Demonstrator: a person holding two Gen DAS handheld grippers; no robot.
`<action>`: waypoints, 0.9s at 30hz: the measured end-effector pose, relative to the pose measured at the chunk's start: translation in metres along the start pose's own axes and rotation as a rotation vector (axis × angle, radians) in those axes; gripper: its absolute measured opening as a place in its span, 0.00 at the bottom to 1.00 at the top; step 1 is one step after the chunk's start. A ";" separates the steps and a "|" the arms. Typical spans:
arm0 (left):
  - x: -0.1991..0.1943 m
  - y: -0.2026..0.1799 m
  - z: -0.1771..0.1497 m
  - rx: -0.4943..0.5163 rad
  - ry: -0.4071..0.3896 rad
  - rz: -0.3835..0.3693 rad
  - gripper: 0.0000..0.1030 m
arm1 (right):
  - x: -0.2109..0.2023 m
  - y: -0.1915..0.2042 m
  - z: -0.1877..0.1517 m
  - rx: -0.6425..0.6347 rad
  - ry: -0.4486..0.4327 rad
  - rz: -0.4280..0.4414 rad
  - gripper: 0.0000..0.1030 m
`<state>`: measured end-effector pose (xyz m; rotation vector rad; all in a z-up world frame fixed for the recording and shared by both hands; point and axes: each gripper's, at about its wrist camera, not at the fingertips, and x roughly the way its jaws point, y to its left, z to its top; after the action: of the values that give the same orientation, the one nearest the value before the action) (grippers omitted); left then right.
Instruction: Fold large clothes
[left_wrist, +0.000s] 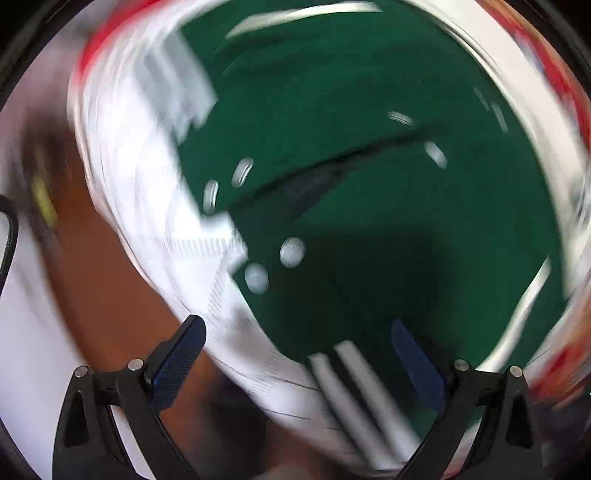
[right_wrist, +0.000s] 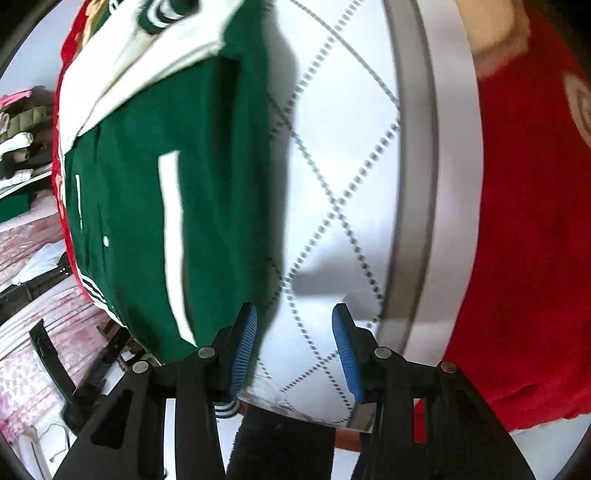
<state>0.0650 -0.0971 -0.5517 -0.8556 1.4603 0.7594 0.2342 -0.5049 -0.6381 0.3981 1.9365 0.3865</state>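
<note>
Bright daylight, heavy motion blur

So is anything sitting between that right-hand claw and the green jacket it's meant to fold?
Nothing visible does. The right gripper is open and empty over the quilted white surface, with the green jacket just beside its left finger. Only bare quilting lies between them. The left wrist view is too blurred to judge.

A white quilted surface (right_wrist: 332, 184), stitched in a dotted diamond pattern and edged by a grey rim on the right, carries a green jacket (right_wrist: 129, 221) with white trim. The jacket lies flat on the left part, leaving the quilting bare beside it on the right.
</note>
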 end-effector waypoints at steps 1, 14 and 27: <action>0.006 0.011 0.005 -0.075 0.022 -0.085 0.99 | 0.000 -0.001 0.002 -0.008 -0.001 -0.011 0.43; 0.003 0.018 0.047 -0.113 -0.146 -0.131 0.25 | 0.009 0.019 0.022 -0.075 -0.028 -0.081 0.43; 0.018 0.027 0.122 0.046 -0.180 0.003 0.29 | 0.025 0.056 0.006 -0.109 -0.034 -0.133 0.43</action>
<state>0.1040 0.0197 -0.5785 -0.7309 1.3150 0.7812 0.2356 -0.4430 -0.6359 0.2022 1.8877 0.3941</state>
